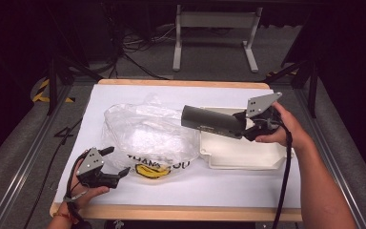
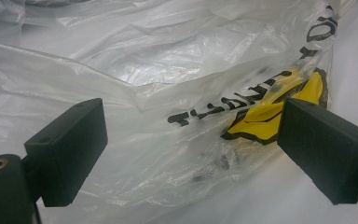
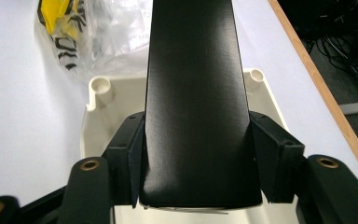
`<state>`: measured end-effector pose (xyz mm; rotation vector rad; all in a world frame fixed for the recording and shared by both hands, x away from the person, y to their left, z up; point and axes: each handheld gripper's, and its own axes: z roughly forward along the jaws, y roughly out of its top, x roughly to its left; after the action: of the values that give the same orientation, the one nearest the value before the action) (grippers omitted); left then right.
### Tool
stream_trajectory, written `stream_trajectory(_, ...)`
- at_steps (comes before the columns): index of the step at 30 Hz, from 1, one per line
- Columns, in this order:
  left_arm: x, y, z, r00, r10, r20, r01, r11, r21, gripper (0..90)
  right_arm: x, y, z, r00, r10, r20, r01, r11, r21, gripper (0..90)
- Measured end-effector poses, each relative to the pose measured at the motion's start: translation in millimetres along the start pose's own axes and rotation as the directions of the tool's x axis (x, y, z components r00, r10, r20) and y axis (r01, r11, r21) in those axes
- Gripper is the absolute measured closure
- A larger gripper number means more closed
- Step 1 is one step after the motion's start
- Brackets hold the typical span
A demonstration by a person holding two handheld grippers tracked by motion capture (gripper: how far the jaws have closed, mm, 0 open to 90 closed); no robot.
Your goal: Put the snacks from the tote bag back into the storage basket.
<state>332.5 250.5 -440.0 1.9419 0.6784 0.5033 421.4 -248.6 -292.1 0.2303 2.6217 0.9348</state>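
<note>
Right gripper [image 1: 240, 125] clamped on one end of a dark grey cylinder [image 1: 209, 120] held level above the cream tray [image 1: 240, 155], pointing toward 9 o'clock over the clear plastic bag [image 1: 145, 136]; left gripper [image 1: 116, 162] gapes wide, holding nothing, at the bag's 7 o'clock edge.

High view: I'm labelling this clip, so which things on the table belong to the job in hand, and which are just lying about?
In the job:
- dark grey cylindrical tube, clamped in the right gripper
- clear crinkled plastic bag with yellow print, between the open fingers of the left gripper

Lying about:
- cream shallow plastic tray
- white paper sheet
- cables on the floor
</note>
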Motion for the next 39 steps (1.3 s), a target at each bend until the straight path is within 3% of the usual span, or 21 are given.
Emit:
stream_trajectory(15,0.3,0.1,3.0,1.0000,0.004,0.000,-0.004,0.9999,0.013,9.3,-0.9,-24.5,-18.8,0.9989,0.044,0.019,-0.044,0.999,0.005,43.0)
stream_trajectory(39,0.2,-0.3,3.8,1.0000,0.005,0.000,-0.005,0.9999,0.015,9.3,-0.8,-54.8,-21.3,0.9967,0.078,0.023,-0.079,0.996,0.046,43.0)
